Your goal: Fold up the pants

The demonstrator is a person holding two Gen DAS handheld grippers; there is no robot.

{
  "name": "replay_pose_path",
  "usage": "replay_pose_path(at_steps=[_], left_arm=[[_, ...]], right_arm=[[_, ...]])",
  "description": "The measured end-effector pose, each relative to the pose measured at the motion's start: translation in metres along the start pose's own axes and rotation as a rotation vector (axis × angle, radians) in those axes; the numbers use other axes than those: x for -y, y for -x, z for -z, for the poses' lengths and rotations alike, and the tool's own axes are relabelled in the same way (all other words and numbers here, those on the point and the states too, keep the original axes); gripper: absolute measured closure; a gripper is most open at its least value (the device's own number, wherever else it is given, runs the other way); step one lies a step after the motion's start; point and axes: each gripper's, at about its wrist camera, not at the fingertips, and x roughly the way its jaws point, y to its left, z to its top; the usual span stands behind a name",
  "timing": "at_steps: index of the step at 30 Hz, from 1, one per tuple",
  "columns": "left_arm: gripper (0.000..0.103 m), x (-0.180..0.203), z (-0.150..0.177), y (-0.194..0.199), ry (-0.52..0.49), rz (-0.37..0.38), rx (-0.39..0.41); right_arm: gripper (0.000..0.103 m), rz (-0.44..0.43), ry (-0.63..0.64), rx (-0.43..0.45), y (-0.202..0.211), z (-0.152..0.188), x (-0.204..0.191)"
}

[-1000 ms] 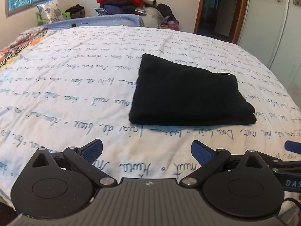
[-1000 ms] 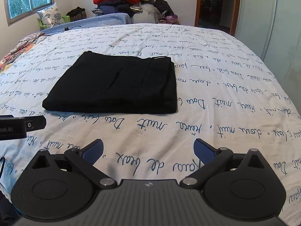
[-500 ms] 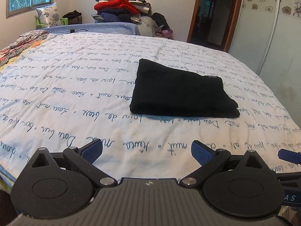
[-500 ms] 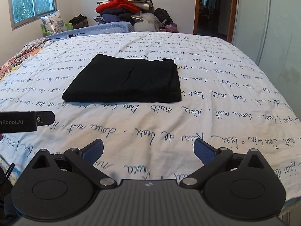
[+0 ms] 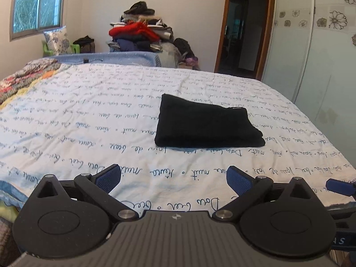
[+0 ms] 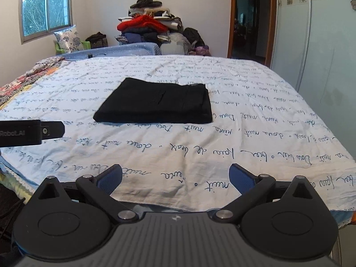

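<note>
**Folded pants on the bed, both tongs held apart and empty**

Nearest in the left wrist view, the left gripper (image 5: 173, 179) is seen with its blue-padded fingers spread wide; nothing is held between them. The right gripper (image 6: 174, 178) is shown in the same way in its own view, fingers wide apart and empty. Both are held above the near edge of the bed, clear of the cloth. The tip of the right tongs is glimpsed at the right edge of the left view, and part of the left tongs, marked with lettering, is seen at the left edge of the right view.

Beneath and ahead of both tongs, a white bedsheet (image 5: 89, 120) printed with blue handwriting is spread over the bed.

Further ahead, the black pants (image 5: 207, 126) are laid flat on the sheet, folded into a compact rectangle. They are placed ahead and slightly right of the left tongs, and ahead and slightly left of the right tongs (image 6: 155, 104), well apart from both.

Beyond the far end of the bed, a pile of clothes (image 6: 149, 31) is stacked against the wall. A window (image 6: 45, 11) is set far left, and a dark doorway (image 6: 251, 17) far right.
</note>
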Motion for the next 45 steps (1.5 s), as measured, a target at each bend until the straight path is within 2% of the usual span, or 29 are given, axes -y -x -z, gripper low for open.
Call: replay_pose_path(at_steps=[3,16,25,32,35,41,45], left_arm=[[0.000,-0.001,-0.002,0.001,-0.011,-0.017,0.018],[0.000,-0.018,-0.008,0.001,0.060,0.027,-0.005],[0.000,-0.008,-0.008,0.005,-0.009,-0.011,0.008],[0.000,-0.006,-0.007,0.005,-0.011,0.008,0.007],[0.000,-0.008,-0.005,0.011,0.003,0.003,0.048],[0.004,-0.009,-0.002,0.013,0.012,0.041,0.034],[0.004,-0.008,-0.002,0.012,0.007,0.042,0.032]], right_arm=[[0.000,0.000,0.007,0.010,0.002,-0.001,-0.002],[0.000,-0.001,0.028,0.017,0.005,-0.003,-0.007],[0.000,-0.008,0.023,0.019,0.005,-0.003,-0.004],[0.000,-0.018,0.031,0.011,0.004,-0.001,-0.007],[0.000,-0.021,0.033,0.006,0.003,0.000,-0.008],[0.000,-0.025,0.025,-0.003,0.002,0.003,-0.008],[0.000,-0.028,0.019,-0.004,0.001,0.004,-0.007]])
